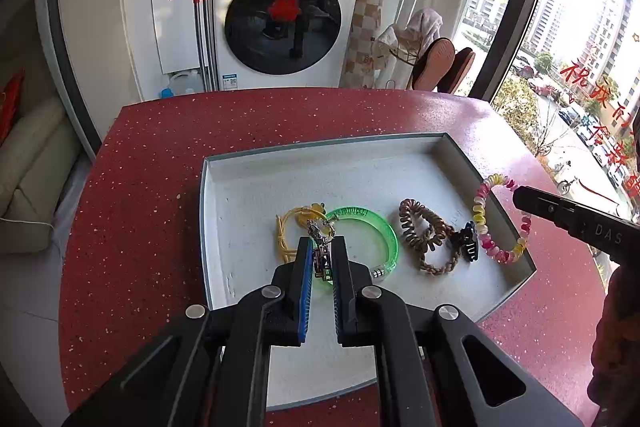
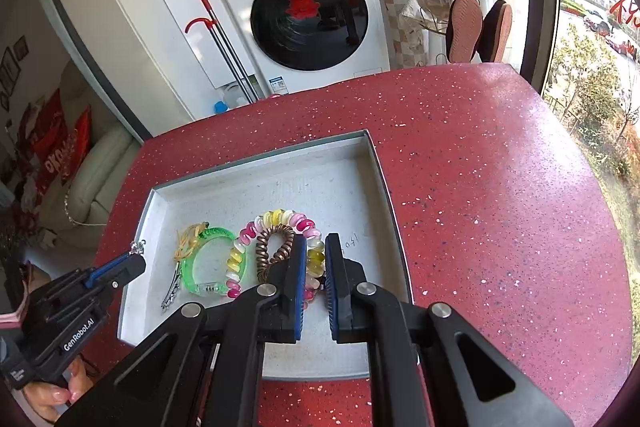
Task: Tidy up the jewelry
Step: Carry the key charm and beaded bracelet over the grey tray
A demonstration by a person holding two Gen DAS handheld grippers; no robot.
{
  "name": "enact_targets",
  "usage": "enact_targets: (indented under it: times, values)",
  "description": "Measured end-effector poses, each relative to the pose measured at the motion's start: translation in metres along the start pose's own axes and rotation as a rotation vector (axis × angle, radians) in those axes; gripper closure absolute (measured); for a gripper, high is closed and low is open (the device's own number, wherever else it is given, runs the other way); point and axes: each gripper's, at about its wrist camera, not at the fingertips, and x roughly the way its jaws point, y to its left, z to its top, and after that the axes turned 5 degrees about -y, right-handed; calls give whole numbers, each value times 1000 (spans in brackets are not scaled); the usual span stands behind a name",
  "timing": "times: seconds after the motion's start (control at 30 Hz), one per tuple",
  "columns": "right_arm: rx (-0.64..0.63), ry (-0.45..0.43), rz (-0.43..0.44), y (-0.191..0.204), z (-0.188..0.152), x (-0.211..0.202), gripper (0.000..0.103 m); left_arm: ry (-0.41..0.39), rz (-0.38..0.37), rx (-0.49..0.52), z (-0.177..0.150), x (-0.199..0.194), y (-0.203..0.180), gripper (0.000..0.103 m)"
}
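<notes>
A shallow white tray (image 1: 224, 195) sat on a red speckled table (image 1: 152, 163), with a white washing machine (image 1: 286, 15) standing beyond the table's far edge. Inside the tray, near its front, lay a green bangle (image 1: 384, 227) with a yellow cord loop (image 1: 286, 227) touching its left side and a brown spiral hair tie (image 1: 424, 227) just to its right; a small black claw clip (image 1: 468, 243) rested against that tie. The left tool (image 1: 322, 247) hung over the tray's front left part, its jaws nearly closed on a small metal chain piece (image 1: 320, 247) above the bangle. The right tool (image 2: 316, 251) hung over the tray's right side, its jaws almost fully closed on a pink, yellow and white spiral hair tie (image 2: 280, 219), gripping its right side. A hand (image 2: 56, 391) held the left tool's handle.
</notes>
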Motion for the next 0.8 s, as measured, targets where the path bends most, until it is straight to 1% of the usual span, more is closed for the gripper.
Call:
enact_targets:
  times: [0.17,0.33,0.6,0.8]
  values:
    - [21,21,-16,-4,-1,23,93,35,38,12,-7,21,-1,76]
    - [42,30,-18,-7,-2,40,93,53,72,6,-10,36,2,76]
    - [-12,55,-39,1,-7,58,93,66,108,35,-15,44,0,76]
    - [-41,84,-37,3,-11,65,92,83,113,50,-18,48,-3,76]
